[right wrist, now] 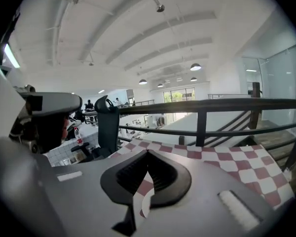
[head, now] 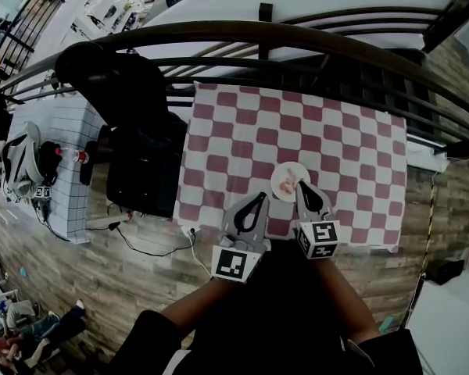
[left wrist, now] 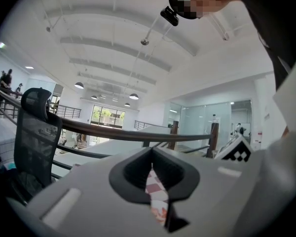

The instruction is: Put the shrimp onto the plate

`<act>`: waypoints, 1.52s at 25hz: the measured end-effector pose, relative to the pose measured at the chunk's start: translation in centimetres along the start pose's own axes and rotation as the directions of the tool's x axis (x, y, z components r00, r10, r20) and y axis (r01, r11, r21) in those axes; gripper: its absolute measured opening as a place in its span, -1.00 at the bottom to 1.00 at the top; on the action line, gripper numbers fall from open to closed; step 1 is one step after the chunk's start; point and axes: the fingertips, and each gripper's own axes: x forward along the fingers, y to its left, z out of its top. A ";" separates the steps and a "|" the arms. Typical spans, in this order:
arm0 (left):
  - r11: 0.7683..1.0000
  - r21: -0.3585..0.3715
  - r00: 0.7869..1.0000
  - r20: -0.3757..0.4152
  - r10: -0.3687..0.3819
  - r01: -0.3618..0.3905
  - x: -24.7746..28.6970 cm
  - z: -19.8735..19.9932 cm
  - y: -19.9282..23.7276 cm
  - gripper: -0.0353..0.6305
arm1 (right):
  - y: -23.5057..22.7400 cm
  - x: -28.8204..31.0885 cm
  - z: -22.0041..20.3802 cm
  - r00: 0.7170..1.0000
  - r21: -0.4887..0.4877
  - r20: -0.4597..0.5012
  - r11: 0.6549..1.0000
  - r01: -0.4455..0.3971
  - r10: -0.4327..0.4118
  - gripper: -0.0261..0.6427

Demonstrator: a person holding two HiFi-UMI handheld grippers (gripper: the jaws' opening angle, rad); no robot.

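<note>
A small white plate (head: 277, 186) rests on the red-and-white checked tablecloth (head: 336, 155) near the table's front edge, with a pinkish shrimp (head: 290, 181) lying on it. My left gripper (head: 259, 197) hovers just left of the plate, jaws closed and empty. My right gripper (head: 302, 184) sits at the plate's right rim, jaws also closed with nothing between them. In the left gripper view the gripper (left wrist: 151, 152) points up at the railing, and checked cloth shows through the jaw opening. In the right gripper view the gripper (right wrist: 148, 155) frames a curved bit of plate rim (right wrist: 146, 205).
A black office chair (head: 137, 147) stands against the table's left side. A dark curved railing (head: 258, 33) runs behind the table. At the far left, a grid-cloth side table (head: 66, 198) carries a water bottle (head: 72, 155) and gear. Cables (head: 148, 244) trail over the wooden floor.
</note>
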 end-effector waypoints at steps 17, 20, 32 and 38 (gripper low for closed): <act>0.995 0.040 0.992 0.083 -0.096 0.093 -3.8 2.2 -2.6 -0.87 | 5.6 -10.1 7.7 0.956 -0.065 0.284 0.994 0.093 -0.071 -0.93; 0.993 0.039 0.990 0.080 -0.119 0.116 -4.5 2.0 -3.2 -0.87 | 6.1 -11.1 7.1 0.955 -0.068 0.282 0.991 0.117 -0.094 -0.93; 0.984 0.024 0.981 0.077 -0.176 0.174 -6.5 0.8 -4.9 -0.87 | 8.1 -14.2 5.8 0.950 -0.081 0.286 0.985 0.152 -0.123 -0.93; 0.986 0.012 0.984 0.064 -0.167 0.167 -6.8 0.3 -5.1 -0.87 | 8.9 -14.7 5.1 0.958 -0.132 0.270 0.982 0.135 -0.095 -0.93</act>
